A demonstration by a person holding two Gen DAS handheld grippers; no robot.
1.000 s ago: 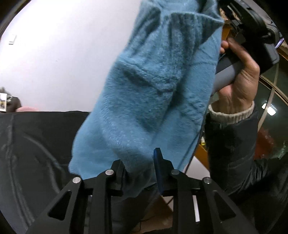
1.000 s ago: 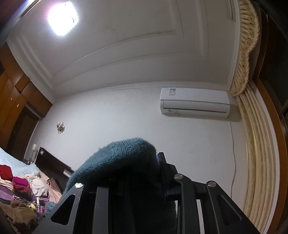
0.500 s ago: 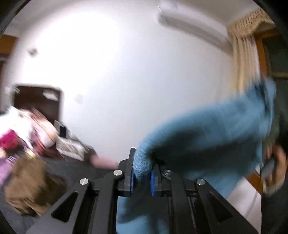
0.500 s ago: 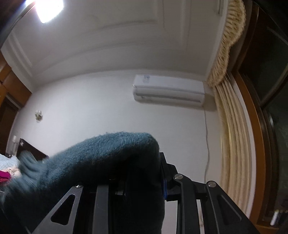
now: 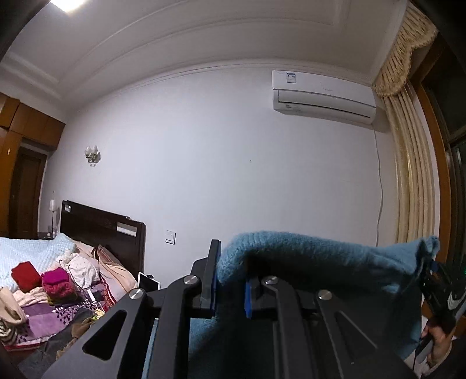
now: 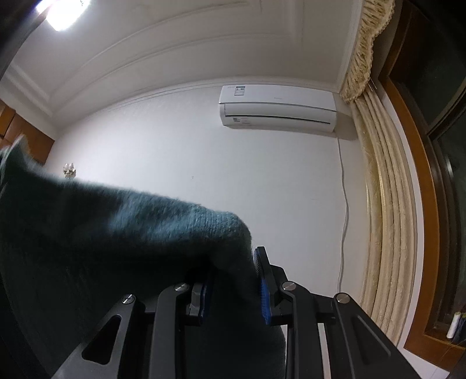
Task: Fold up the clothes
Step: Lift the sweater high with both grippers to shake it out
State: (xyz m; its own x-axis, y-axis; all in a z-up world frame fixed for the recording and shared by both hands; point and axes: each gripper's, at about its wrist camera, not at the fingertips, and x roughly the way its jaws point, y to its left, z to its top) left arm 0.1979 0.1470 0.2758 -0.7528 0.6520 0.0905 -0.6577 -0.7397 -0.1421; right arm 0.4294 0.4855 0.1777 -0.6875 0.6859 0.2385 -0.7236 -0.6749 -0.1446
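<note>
While the left gripper (image 5: 230,288) and the right gripper (image 6: 233,287) each clamp an edge of the blue sweater (image 5: 320,262), this soft, thick, light knit sags between them, so I judge edge holds best.

Dim, glaring ceiling lamp (image 6: 62,11) (fisheye-warped)

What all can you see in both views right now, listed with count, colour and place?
sweater: one, blue, stretched between both grippers
air conditioner: one, white, high on wall
curtain: one, cream, right edge
wall lamp: one, pale, left wall
headboard: one, dark brown, behind bed
folded clothes: red and magenta piles, on bed
left gripper: black, blue pads, shut on sweater
right gripper: black, shut on sweater
hand: one, lower right, holding right gripper
</note>
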